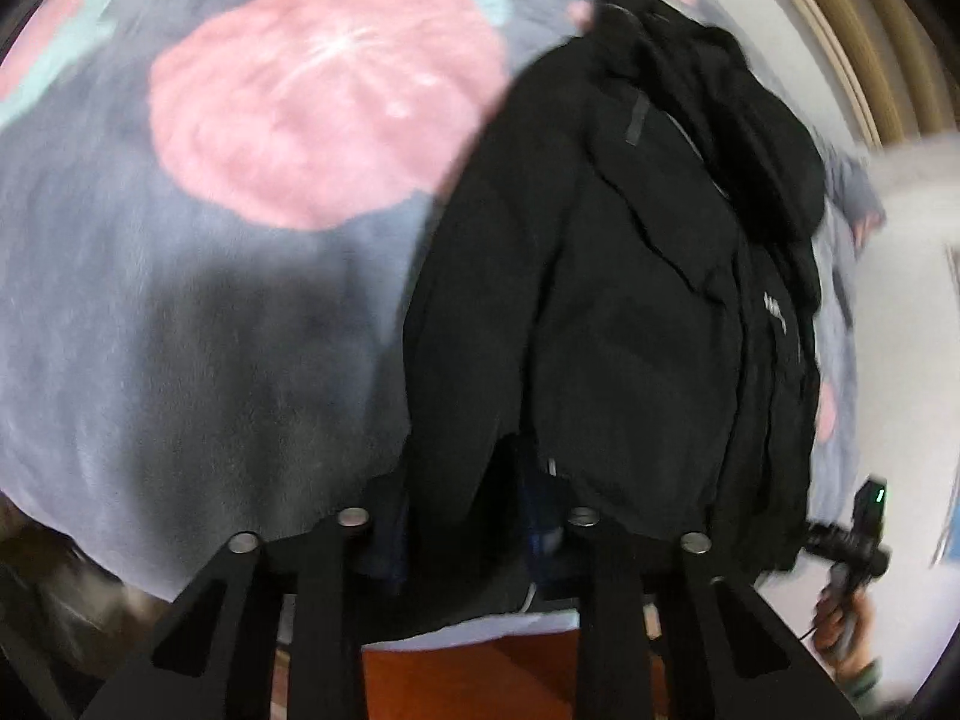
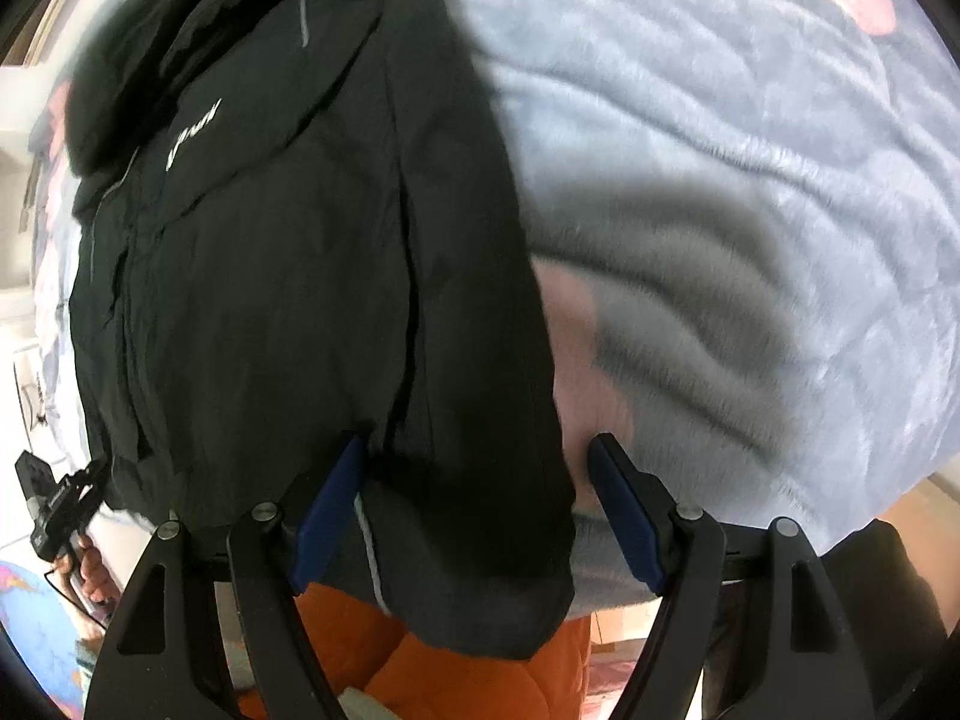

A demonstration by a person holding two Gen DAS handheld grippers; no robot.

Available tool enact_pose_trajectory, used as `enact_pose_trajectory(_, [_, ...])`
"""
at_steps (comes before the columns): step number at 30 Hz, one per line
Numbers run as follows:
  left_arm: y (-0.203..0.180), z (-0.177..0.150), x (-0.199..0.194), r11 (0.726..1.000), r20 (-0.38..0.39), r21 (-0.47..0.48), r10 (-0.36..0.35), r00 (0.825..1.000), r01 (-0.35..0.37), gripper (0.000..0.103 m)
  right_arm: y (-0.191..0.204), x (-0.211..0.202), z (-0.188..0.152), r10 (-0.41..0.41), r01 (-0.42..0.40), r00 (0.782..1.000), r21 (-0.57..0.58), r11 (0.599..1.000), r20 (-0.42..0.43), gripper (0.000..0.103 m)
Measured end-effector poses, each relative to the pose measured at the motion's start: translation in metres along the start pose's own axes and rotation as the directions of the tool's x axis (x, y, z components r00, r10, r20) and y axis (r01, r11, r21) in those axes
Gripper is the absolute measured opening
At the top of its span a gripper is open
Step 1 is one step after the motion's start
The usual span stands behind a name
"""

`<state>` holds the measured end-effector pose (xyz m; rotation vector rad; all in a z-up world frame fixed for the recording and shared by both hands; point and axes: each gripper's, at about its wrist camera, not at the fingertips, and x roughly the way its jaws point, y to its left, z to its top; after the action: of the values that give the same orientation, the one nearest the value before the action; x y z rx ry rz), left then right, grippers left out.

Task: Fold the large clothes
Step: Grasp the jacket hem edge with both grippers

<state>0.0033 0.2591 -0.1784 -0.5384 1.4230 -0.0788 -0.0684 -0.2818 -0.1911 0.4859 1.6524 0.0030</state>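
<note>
Here, black jacket (image 1: 630, 300) lies on floral blanket (image 1: 240, 300), orange fabric (image 2: 468, 672) below.

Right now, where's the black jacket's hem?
The black jacket lies on the grey fleece blanket; in the right wrist view its hem hangs over the bed's near edge between the right gripper's open fingers.

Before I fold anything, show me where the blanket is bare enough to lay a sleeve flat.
Bare blanket lies beside the black jacket around the big pink circle, and on the jacket's other side in the right wrist view. The near hem is crowded: both grippers, left gripper and right gripper, work there.
</note>
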Motion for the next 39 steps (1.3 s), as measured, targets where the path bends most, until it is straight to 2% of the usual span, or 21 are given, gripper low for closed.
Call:
enact_pose_trajectory(2, [-0.002,-0.002,-0.001,1.0,-0.015,0.006,-0.024,1.0,0.024,0.026,0.0,0.003,-0.008,0.008,-0.009,1.0,-0.024,1.0,-0.024,0.079])
enact_pose_trajectory(5, [0.003,0.001,0.006,0.998,-0.038,-0.034,-0.059,0.998,0.058,0.027,-0.003,0.01,-0.02,0.04,-0.042,0.998,-0.036,0.999,-0.045,0.079])
enact_pose_trajectory(9, [0.007,0.006,0.018,0.995,-0.066,-0.062,-0.086,0.994,0.082,0.049,-0.01,0.014,-0.02,0.071,-0.071,0.997,-0.014,0.997,-0.025,0.079])
enact_pose_trajectory(12, [0.0,0.007,0.027,0.996,-0.081,-0.06,-0.077,0.994,0.072,0.056,-0.008,0.017,-0.017,0.073,-0.074,0.997,-0.006,0.997,-0.024,0.079])
enact_pose_trajectory(17, [-0.001,0.008,0.026,0.999,-0.088,-0.031,-0.047,0.995,0.045,0.056,-0.011,0.013,-0.014,0.091,-0.091,0.995,-0.006,0.996,-0.029,0.079])
enact_pose_trajectory(19, [-0.004,0.006,0.021,0.999,-0.071,-0.005,-0.043,0.997,0.043,0.048,-0.01,0.007,-0.016,0.111,-0.112,0.994,-0.025,0.993,-0.013,0.077])
enact_pose_trajectory(20, [-0.003,0.006,0.019,0.999,-0.068,0.0,-0.044,0.997,0.044,0.043,-0.008,0.003,-0.018,0.126,-0.126,0.992,-0.037,0.991,-0.005,0.072])
enact_pose_trajectory(24, [0.01,0.01,0.016,0.995,-0.066,-0.048,-0.092,0.994,0.088,0.043,-0.007,-0.001,-0.017,0.143,-0.143,0.99,-0.058,0.988,-0.002,0.069])
enact_pose_trajectory(29, [0.017,0.011,0.026,0.988,-0.08,-0.102,-0.128,0.989,0.12,0.046,-0.011,0.012,-0.009,0.15,-0.151,0.988,-0.017,0.988,-0.037,0.07])
enact_pose_trajectory(31, [0.011,0.011,0.024,0.992,-0.067,-0.081,-0.103,0.992,0.098,0.038,-0.009,0.013,-0.01,0.151,-0.151,0.988,-0.012,0.988,-0.032,0.07])
enact_pose_trajectory(32, [0.008,0.011,0.021,0.992,-0.057,-0.071,-0.107,0.993,0.102,0.023,-0.007,0.012,-0.011,0.145,-0.146,0.989,-0.014,0.989,-0.024,0.068])
enact_pose_trajectory(33, [0.006,0.011,0.017,0.992,-0.043,-0.068,-0.111,0.993,0.108,0.015,-0.004,0.009,-0.012,0.141,-0.141,0.99,-0.022,0.99,-0.014,0.057])
enact_pose_trajectory(34, [0.003,0.012,0.011,0.99,-0.022,-0.07,-0.12,0.992,0.119,0.014,-0.002,0.005,-0.012,0.144,-0.144,0.99,-0.032,0.989,-0.002,0.051])
enact_pose_trajectory(36, [-0.002,0.018,-0.004,0.983,0.026,-0.077,-0.164,0.986,0.166,0.012,0.004,-0.006,-0.01,0.152,-0.151,0.988,-0.049,0.987,0.024,0.024])
enact_pose_trajectory(39, [-0.016,0.031,-0.027,0.971,0.09,-0.057,-0.228,0.969,0.234,0.012,0.016,-0.036,-0.003,0.173,-0.166,0.981,-0.08,0.983,0.084,0.019])
